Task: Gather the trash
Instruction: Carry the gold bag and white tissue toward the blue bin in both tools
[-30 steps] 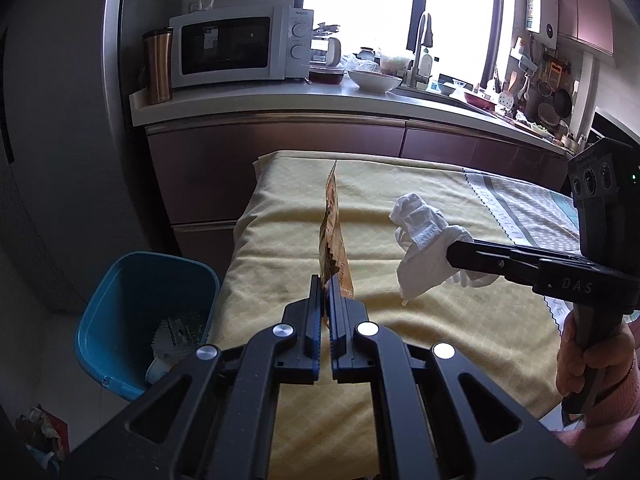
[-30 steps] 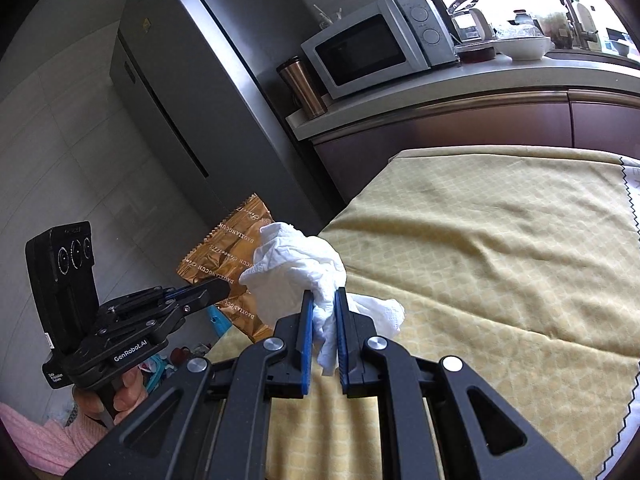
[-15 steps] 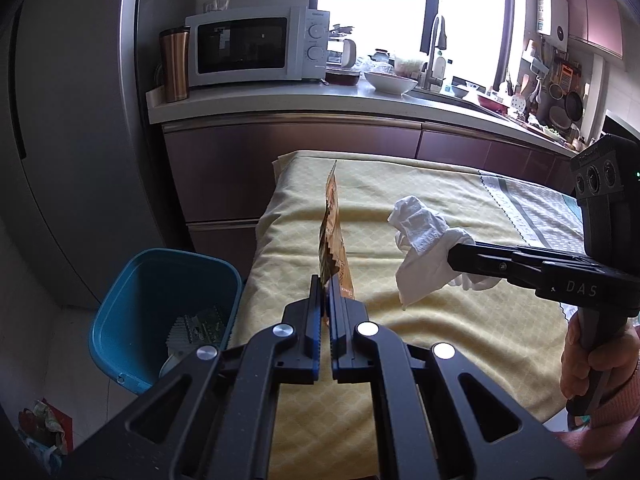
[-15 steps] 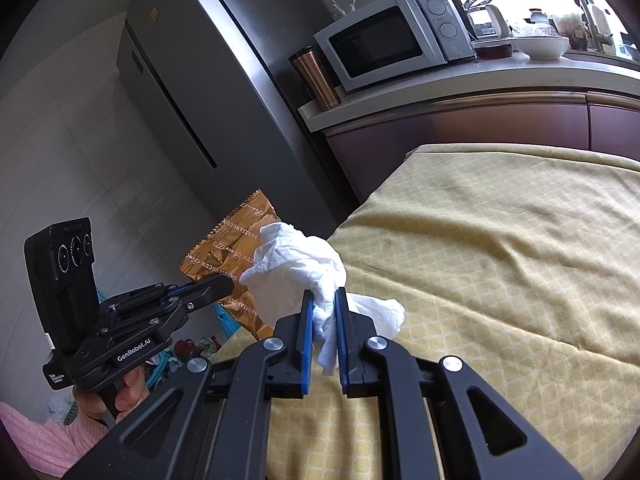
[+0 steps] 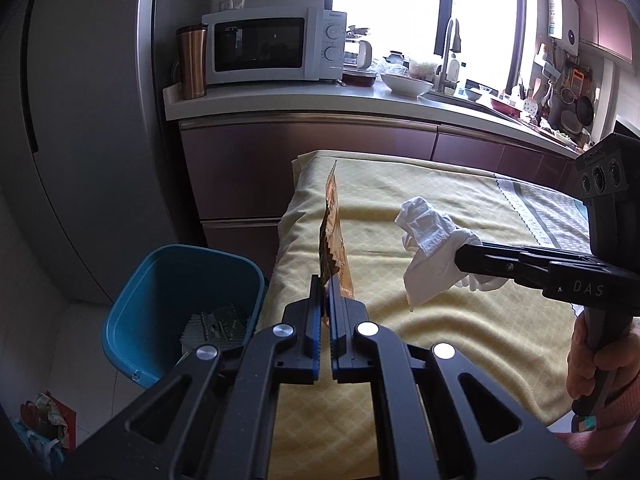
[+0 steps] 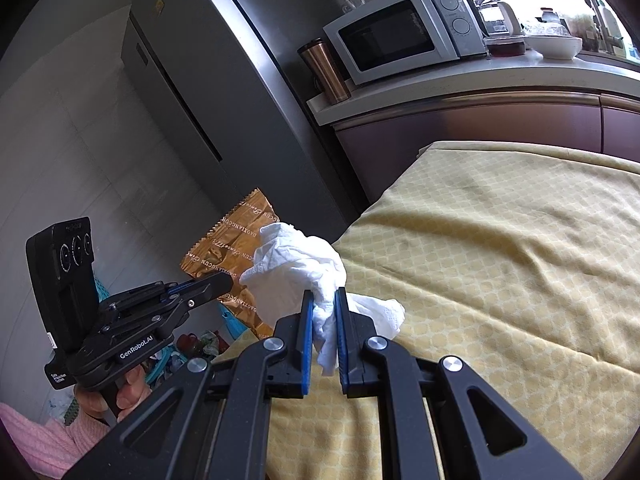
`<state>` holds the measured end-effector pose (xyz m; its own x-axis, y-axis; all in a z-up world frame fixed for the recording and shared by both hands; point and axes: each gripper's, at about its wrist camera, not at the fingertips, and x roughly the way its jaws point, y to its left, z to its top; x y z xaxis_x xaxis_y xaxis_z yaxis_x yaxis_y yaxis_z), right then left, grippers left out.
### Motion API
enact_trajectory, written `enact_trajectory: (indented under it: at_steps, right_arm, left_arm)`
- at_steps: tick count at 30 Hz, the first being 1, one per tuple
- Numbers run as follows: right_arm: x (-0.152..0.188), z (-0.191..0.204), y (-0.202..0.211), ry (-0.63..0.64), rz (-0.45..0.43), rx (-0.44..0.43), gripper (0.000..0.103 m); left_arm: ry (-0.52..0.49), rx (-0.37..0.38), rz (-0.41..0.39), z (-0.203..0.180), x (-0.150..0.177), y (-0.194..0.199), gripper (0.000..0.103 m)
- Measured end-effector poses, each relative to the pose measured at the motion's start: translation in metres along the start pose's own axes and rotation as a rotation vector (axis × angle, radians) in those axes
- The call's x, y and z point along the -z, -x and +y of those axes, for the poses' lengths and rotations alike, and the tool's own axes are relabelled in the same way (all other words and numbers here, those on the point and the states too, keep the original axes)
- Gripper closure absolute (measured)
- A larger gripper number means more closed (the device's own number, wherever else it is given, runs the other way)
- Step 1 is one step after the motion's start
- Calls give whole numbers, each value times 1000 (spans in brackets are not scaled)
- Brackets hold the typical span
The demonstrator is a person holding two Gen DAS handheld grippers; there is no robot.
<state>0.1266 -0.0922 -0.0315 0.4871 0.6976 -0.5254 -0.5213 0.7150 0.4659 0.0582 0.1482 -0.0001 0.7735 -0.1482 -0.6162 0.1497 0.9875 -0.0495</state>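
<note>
My left gripper [image 5: 326, 286] is shut on a shiny orange-brown snack wrapper [image 5: 331, 236], held edge-on above the left edge of the yellow-clothed table [image 5: 400, 320]. The wrapper shows flat in the right wrist view [image 6: 228, 256], with the left gripper [image 6: 224, 282] beside it. My right gripper [image 6: 323, 300] is shut on a crumpled white tissue [image 6: 296, 268], held above the table near its left side; the tissue also shows in the left wrist view [image 5: 432, 244]. A blue trash bin [image 5: 180, 308] stands on the floor left of the table, with some trash inside.
A grey fridge [image 5: 80, 140] stands left of the bin. Behind the table runs a counter [image 5: 320, 100] with a microwave [image 5: 272, 50], a copper tumbler [image 5: 192, 62], a bowl and a sink. Loose wrappers [image 5: 40, 424] lie on the floor at lower left.
Both views have shifted left: the bin and the fridge take up more of the left wrist view. Both grippers keep their hold on the wrapper and the tissue.
</note>
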Motion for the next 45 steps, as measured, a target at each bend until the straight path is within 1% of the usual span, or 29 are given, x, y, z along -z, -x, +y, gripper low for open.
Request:
enact_trajectory:
  at_steps: [19,45]
  right_arm:
    - [-3,15,-17,30,21,-17,94]
    - [-9,31,-39,68,49,-36,94]
  left_arm:
    - [25,-47,-2,16,5,3,99]
    - [52,-83,3,33,10,5,99]
